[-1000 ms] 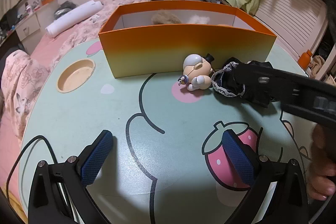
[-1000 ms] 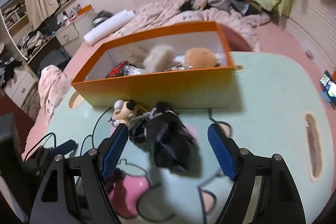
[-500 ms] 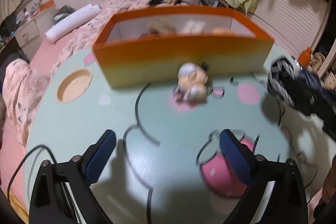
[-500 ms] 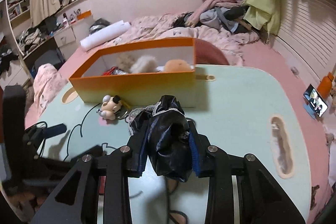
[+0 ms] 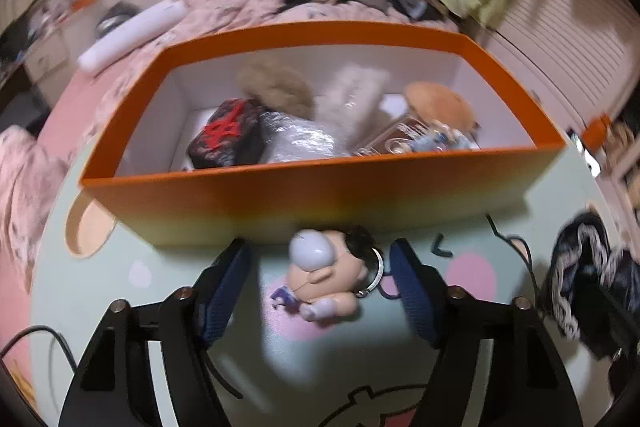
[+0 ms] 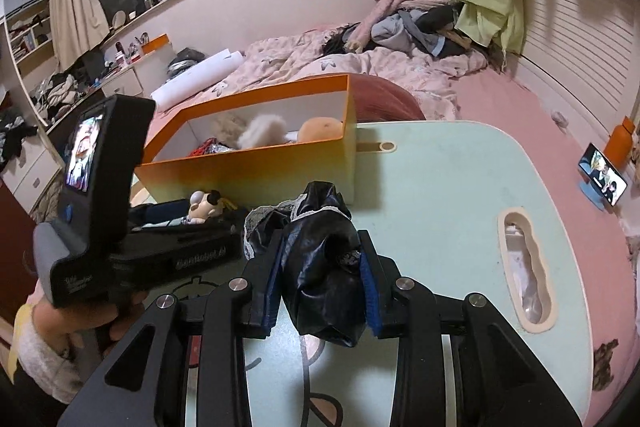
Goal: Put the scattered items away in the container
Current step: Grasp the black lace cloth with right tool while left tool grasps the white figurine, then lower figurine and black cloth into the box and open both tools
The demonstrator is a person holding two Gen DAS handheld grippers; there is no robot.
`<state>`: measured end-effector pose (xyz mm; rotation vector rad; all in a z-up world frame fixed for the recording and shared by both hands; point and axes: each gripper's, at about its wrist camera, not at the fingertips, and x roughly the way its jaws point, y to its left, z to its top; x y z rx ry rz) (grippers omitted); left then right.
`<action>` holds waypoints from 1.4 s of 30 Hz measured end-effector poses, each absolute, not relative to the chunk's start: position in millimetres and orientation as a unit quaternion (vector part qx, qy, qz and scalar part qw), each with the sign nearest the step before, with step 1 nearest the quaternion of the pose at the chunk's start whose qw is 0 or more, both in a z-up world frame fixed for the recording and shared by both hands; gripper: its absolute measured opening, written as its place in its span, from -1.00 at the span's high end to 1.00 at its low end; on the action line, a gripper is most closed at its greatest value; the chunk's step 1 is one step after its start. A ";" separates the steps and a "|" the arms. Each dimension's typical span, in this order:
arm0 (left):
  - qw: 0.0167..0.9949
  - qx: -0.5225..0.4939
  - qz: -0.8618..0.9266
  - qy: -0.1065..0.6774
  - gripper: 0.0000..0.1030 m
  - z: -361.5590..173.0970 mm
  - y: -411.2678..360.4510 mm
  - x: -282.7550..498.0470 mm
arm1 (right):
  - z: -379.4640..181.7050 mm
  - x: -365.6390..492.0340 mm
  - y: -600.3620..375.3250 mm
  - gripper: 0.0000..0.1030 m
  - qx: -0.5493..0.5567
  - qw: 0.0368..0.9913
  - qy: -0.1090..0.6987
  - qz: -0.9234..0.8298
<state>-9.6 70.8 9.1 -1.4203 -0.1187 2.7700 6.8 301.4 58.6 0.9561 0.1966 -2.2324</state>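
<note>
Behind our mint worktop [image 6: 460, 163] lies a cluttered bed [image 6: 360, 67]; our left tool [image 5: 320, 267] is closing around the doll keychain [image 5: 324, 275] against the orange box [image 5: 312, 199], pads not yet touching, while our right tool [image 6: 320, 279] clamps black lace-trimmed cloth [image 6: 320, 259].

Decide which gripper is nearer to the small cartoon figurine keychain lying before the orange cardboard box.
Left. The left gripper brackets the figurine, jaws closing around it; the right gripper sits farther off, clamped on black lace-trimmed cloth.

- One orange box [image 5: 320, 195] on the tabletop [image 6: 460, 187].
- One figurine [image 5: 324, 279] lies outside the box.
- One black garment [image 6: 324, 267], also outside it.
- Two grippers: left [image 5: 320, 283], right [image 6: 320, 287].
- At least five things in the box: one dark pouch [image 5: 226, 139], one silver packet [image 5: 296, 143], three plush pieces.
- One phone [image 6: 602, 179] beside the tabletop.
</note>
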 end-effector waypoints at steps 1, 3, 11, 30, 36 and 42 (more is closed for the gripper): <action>0.013 -0.454 0.890 -0.036 0.14 9.6 70.7 -8.2 | 57.7 7.3 301.4 0.33 0.367 0.344 0.078 -0.860; 0.022 -0.449 0.893 -0.036 0.31 11.7 69.7 -3.6 | 55.7 7.3 301.3 0.33 0.368 0.344 0.078 -0.860; 0.057 -0.399 0.914 -0.044 0.37 30.8 58.1 29.6 | 53.4 7.1 301.9 0.33 0.372 0.340 0.076 -0.860; 0.066 -0.334 0.939 -0.045 0.37 122.3 29.9 -16.2 | 105.2 -21.0 274.0 0.33 0.325 0.356 0.070 -0.873; 0.049 -0.346 0.936 -0.036 0.37 113.2 23.6 -44.9 | 113.6 -46.9 232.0 0.32 0.306 0.337 0.100 -0.885; 0.042 -0.375 0.926 -0.036 0.36 88.9 20.5 -61.5 | 95.3 -71.2 197.5 0.28 0.333 0.329 0.114 -0.877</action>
